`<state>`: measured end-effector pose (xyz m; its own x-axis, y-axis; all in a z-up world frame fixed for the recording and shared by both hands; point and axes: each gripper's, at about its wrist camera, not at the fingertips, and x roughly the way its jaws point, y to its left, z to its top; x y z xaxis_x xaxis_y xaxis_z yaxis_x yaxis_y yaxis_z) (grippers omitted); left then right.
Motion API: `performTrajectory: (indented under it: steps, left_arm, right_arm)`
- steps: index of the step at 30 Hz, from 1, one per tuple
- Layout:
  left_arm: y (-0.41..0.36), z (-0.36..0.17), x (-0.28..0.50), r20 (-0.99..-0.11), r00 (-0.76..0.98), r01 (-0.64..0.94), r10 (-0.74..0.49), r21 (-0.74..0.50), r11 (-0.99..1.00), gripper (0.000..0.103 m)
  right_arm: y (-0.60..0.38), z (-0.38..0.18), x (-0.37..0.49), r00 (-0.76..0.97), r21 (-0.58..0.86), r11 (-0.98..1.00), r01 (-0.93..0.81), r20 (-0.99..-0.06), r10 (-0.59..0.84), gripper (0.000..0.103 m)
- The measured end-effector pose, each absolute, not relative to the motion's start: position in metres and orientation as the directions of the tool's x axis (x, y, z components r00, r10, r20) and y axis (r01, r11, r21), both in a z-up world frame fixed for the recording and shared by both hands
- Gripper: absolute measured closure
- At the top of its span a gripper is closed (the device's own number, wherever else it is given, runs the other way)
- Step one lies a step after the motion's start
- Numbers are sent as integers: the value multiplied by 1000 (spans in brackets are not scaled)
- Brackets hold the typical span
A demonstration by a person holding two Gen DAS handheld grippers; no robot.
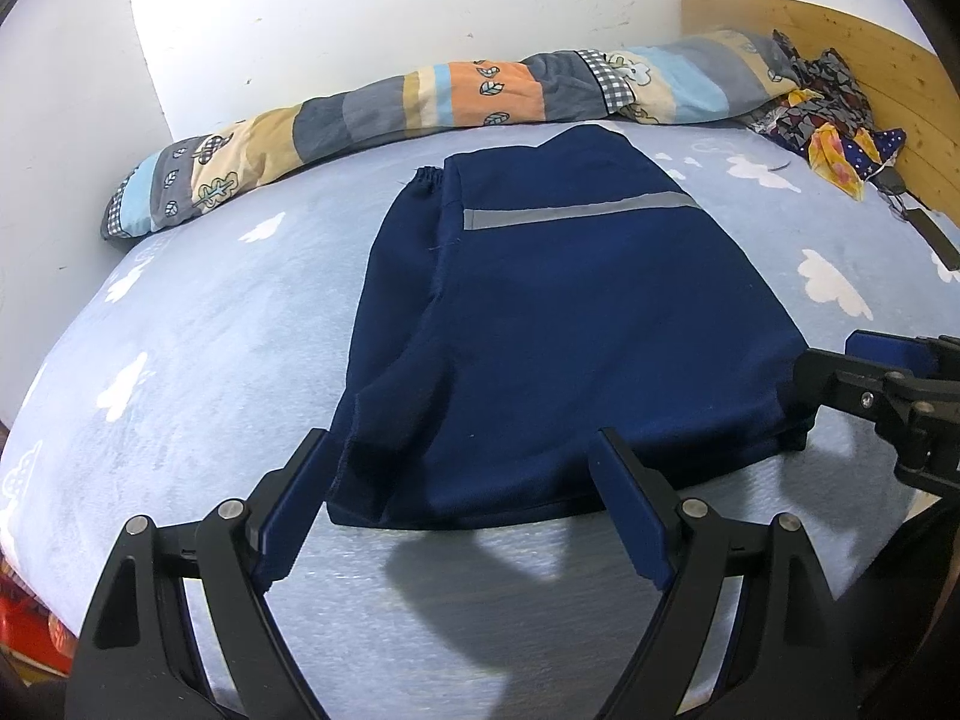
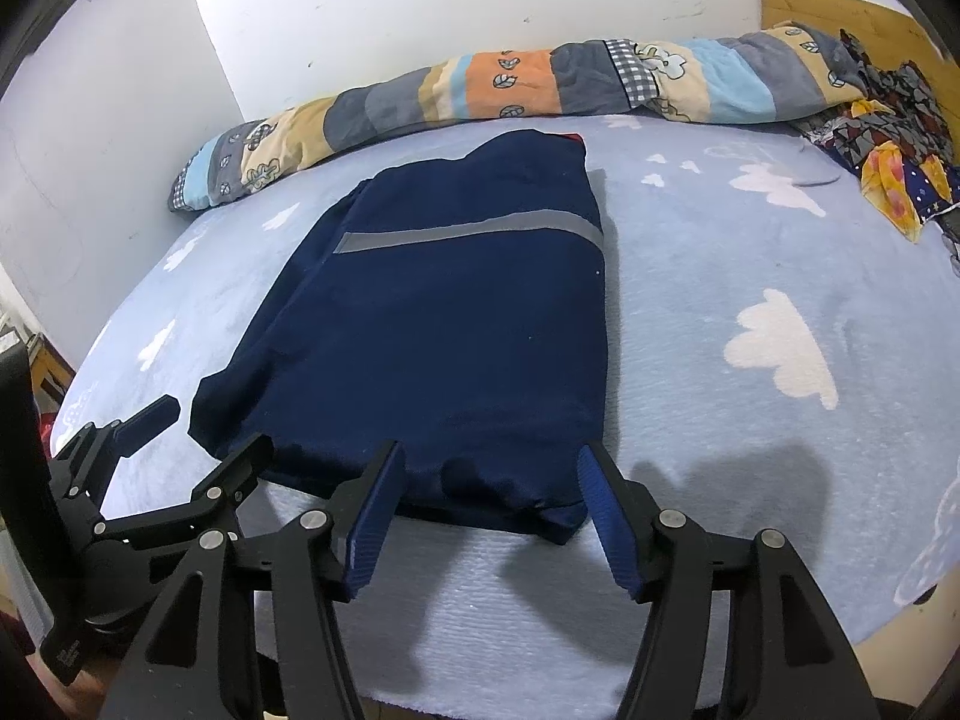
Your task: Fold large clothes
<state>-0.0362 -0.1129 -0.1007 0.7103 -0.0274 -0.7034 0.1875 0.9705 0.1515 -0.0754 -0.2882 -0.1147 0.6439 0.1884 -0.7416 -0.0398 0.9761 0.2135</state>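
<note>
A navy garment [image 1: 570, 324] with a grey reflective stripe [image 1: 576, 207] lies folded into a flat rectangle on the light blue cloud-print bed sheet [image 1: 180, 330]. My left gripper [image 1: 462, 444] is open at the near left corner, its fingers either side of the near hem without pressing it. In the right wrist view the same garment [image 2: 444, 324] reaches down to my right gripper [image 2: 492, 453], which is open astride the near right corner of the hem. Each view also catches the other gripper: the right gripper [image 1: 840, 360] at the garment's right edge, the left gripper [image 2: 213, 426] at its left.
A rolled patchwork quilt [image 1: 480, 96] lies along the white wall at the far side. A heap of patterned cloth [image 1: 834, 114] sits against the wooden headboard [image 1: 870, 42], with a dark flat object [image 1: 936, 240] nearby. The bed's front edge runs just under the grippers.
</note>
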Motion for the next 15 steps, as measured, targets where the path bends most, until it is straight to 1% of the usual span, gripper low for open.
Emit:
performTrajectory:
  steps: [6, 9, 15]
  left_arm:
    - [-111, -100, -36, -702, 712, 183, -27, 149, 972, 16]
    - [-110, -100, -35, -704, 710, 183, -27, 147, 972, 16]
    - [-108, -98, -34, -703, 711, 174, -24, 142, 975, 16]
  right_arm:
    - [-289, -114, -75, 643, 209, 977, -43, -743, 188, 39]
    - [-289, -114, -75, 642, 205, 978, -44, -744, 185, 36]
    - [-286, -113, -76, 645, 192, 981, -42, -744, 173, 35]
